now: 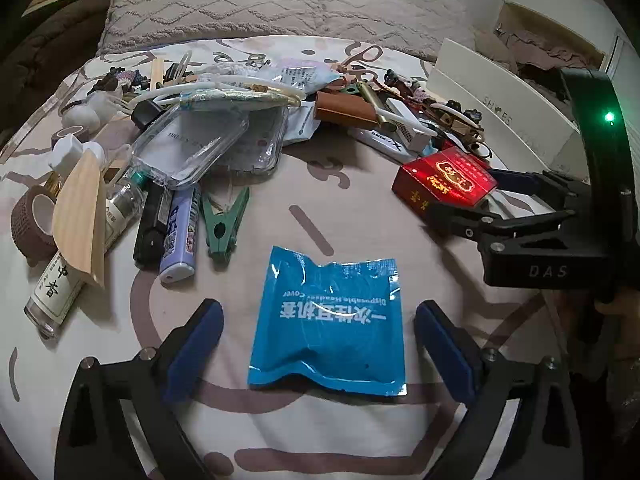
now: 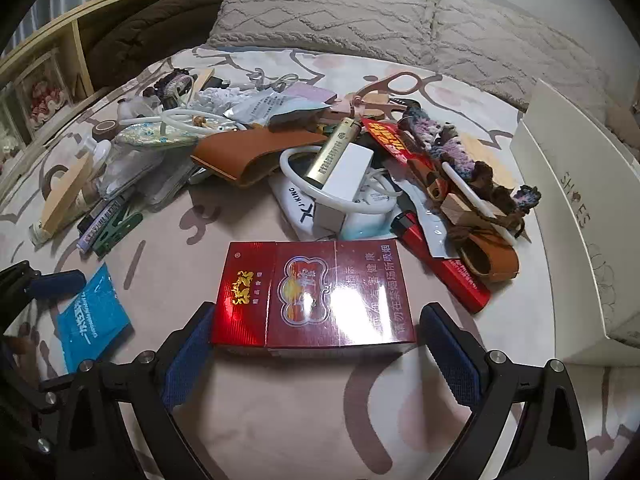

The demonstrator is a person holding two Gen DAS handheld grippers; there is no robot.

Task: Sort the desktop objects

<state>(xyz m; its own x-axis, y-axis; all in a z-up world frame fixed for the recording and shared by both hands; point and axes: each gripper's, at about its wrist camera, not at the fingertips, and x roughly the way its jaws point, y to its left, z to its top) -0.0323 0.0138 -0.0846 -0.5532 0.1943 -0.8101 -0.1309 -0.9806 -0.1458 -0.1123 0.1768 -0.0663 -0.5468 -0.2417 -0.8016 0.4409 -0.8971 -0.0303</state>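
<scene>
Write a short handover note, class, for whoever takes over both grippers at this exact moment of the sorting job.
Left gripper: open, fingers either side of the blue sachet, which lies flat on the bedsheet, not gripped.
Right gripper: open around the red cigarette pack, also lying flat; contact unclear.
The mixed pile behind is unsorted; a white shoebox stands at the right.
Done: both items separated from the pile. Left: grasp, place, then work through the pile.

A patterned bedsheet (image 2: 280, 432) covers the surface. Two knitted grey pillows (image 2: 328, 12) lie along its far edge, a brown blanket (image 2: 144, 36) bunched beside them. A wooden shelf (image 2: 48, 64) stands left (contents blurred).
</scene>
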